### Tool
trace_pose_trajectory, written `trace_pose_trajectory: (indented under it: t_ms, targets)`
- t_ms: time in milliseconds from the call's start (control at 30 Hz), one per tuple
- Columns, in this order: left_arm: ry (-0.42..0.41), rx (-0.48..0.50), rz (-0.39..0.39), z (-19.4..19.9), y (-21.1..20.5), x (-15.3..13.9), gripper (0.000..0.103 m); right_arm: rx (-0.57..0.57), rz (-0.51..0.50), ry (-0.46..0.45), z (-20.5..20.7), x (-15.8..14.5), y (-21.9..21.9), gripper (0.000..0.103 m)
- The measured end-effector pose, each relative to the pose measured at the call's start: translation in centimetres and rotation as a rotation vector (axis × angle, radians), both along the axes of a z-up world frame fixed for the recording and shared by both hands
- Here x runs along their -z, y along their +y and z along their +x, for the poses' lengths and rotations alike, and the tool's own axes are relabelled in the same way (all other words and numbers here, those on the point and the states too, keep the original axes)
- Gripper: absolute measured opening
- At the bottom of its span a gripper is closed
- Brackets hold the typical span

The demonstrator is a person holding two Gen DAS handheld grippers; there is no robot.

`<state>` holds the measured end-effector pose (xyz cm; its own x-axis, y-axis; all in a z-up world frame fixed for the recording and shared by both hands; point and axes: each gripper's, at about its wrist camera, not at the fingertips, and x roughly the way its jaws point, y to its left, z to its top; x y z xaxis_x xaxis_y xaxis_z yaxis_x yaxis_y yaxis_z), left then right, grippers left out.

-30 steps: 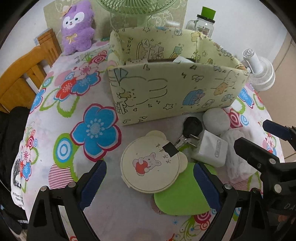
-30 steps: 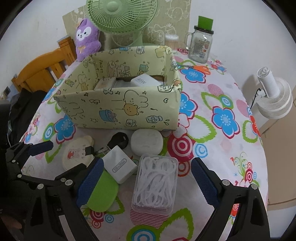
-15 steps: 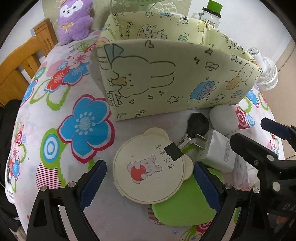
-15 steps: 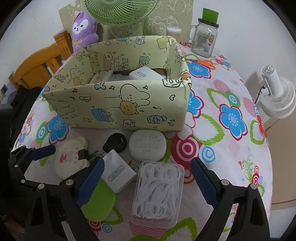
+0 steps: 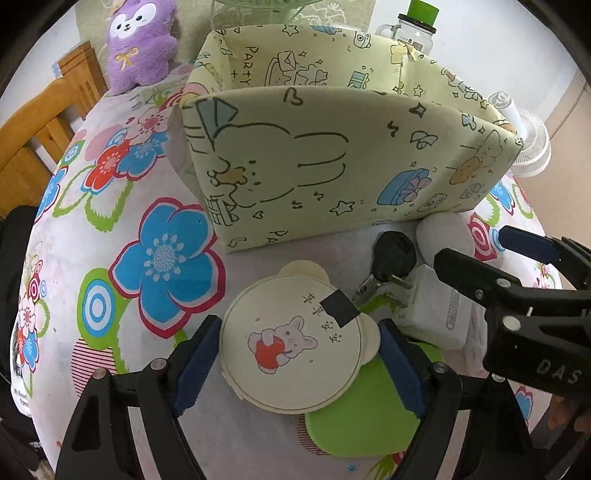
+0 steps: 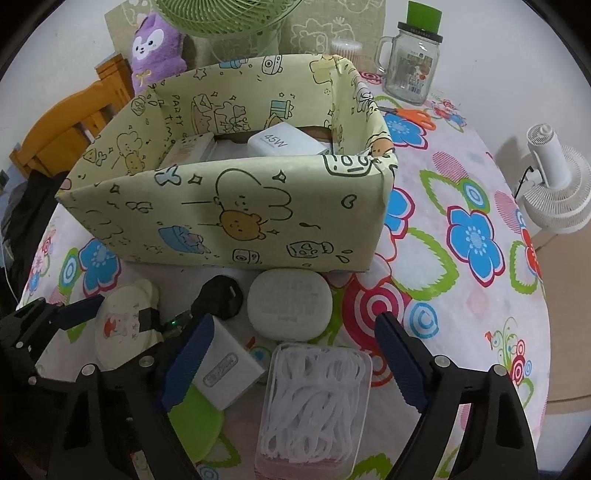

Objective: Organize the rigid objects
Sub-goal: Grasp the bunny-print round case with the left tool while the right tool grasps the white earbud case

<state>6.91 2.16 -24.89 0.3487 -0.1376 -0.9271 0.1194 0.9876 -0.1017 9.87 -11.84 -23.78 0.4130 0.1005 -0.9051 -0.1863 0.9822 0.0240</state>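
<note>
A pale yellow cartoon storage box [image 5: 332, 162] [image 6: 236, 218] stands on the floral table and holds a white 45W charger [image 6: 284, 142]. In front of it lie a round cream bear-eared case [image 5: 291, 347] [image 6: 123, 328], a green pad [image 5: 362, 421], a black key [image 5: 393, 254], a white plug adapter [image 5: 432, 310] [image 6: 225, 365], a white oval case [image 6: 290, 308] and a clear box of white floss picks [image 6: 314, 402]. My left gripper [image 5: 295, 365] is open, its pads on either side of the bear case. My right gripper [image 6: 291, 365] is open over the floss box.
A purple plush [image 5: 142, 40], a green fan [image 6: 225, 18] and a glass jar with a green lid [image 6: 412, 62] stand behind the box. Orange scissors [image 6: 413, 114] lie at the back right. A wooden chair [image 5: 33, 136] is left, a white fan [image 6: 554, 188] right.
Both grippers have moved forward and down toward the objects. The left gripper's pads now flank the bear case closely, narrower than before. The right gripper has come nearer the floss box.
</note>
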Motion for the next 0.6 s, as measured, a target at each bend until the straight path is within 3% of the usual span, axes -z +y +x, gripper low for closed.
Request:
trace_pose_trajectory:
  t_ms: [333,600]
  targets:
    - [-0.021,0.000,0.016,1.5,0.1,-0.7,0.085,0.013,-0.033,0.026,1.5,1.2,-0.1,0.087]
    - [-0.018,0.001,0.023,2.3,0.3,-0.7,0.085,0.003,-0.026,0.051,2.4,2.4,0.3,0.074]
